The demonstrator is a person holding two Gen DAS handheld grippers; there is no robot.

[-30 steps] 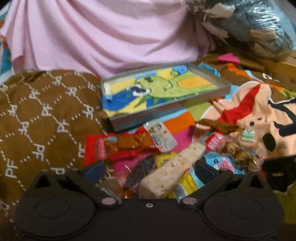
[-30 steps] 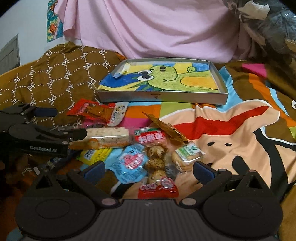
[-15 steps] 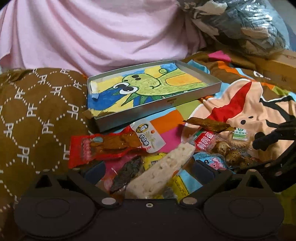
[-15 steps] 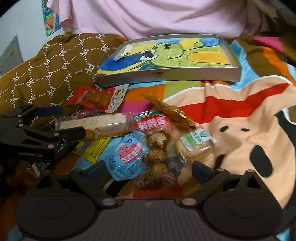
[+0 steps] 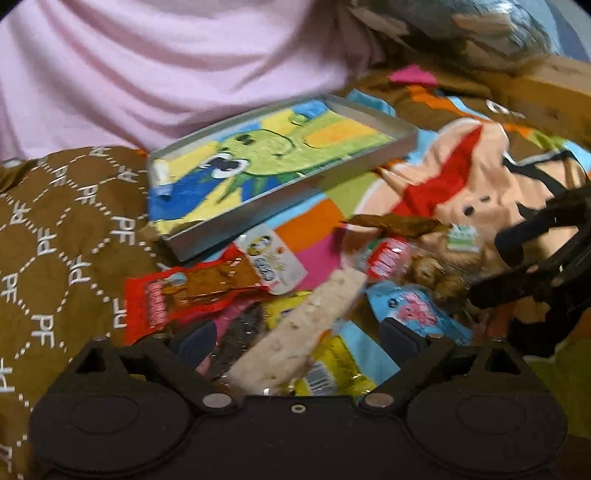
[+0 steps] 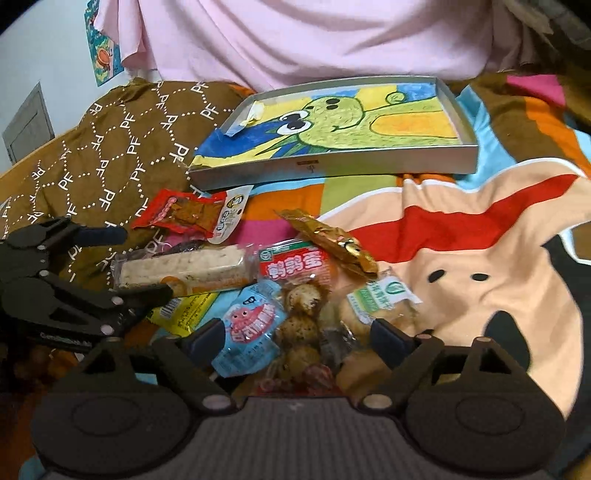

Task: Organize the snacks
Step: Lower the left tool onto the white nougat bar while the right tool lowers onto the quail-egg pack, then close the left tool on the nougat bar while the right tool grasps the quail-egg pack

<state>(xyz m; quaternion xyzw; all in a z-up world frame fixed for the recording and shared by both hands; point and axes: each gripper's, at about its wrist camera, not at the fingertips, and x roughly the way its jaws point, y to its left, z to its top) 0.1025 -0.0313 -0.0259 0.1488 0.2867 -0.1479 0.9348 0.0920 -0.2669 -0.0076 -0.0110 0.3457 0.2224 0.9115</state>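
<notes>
A pile of wrapped snacks lies on a colourful blanket in front of a shallow grey tray (image 6: pixel 332 171) with a green cartoon drawing inside; the tray (image 5: pixel 295 195) is empty. My left gripper (image 5: pixel 295 336) is open, its fingers on either side of a long pale nougat bar (image 5: pixel 306 328), also seen in the right wrist view (image 6: pixel 184 267). My right gripper (image 6: pixel 295 336) is open over a clear pack of speckled quail eggs (image 6: pixel 301 314) and a light blue packet (image 6: pixel 247 328). A red packet (image 6: pixel 184 214) and a gold wrapper (image 6: pixel 332 240) lie nearby.
A brown patterned cushion (image 6: pixel 110 155) rises at the left. Pink cloth (image 6: pixel 314 37) hangs behind the tray. A plastic bag (image 5: pixel 480 33) and a cardboard box (image 5: pixel 546 85) sit at the back right. The left gripper (image 6: pixel 74 291) shows at the right view's left edge.
Both grippers have dropped lower and closer onto the snack pile. The left gripper has swung left around the nougat bar. No snack has been lifted.
</notes>
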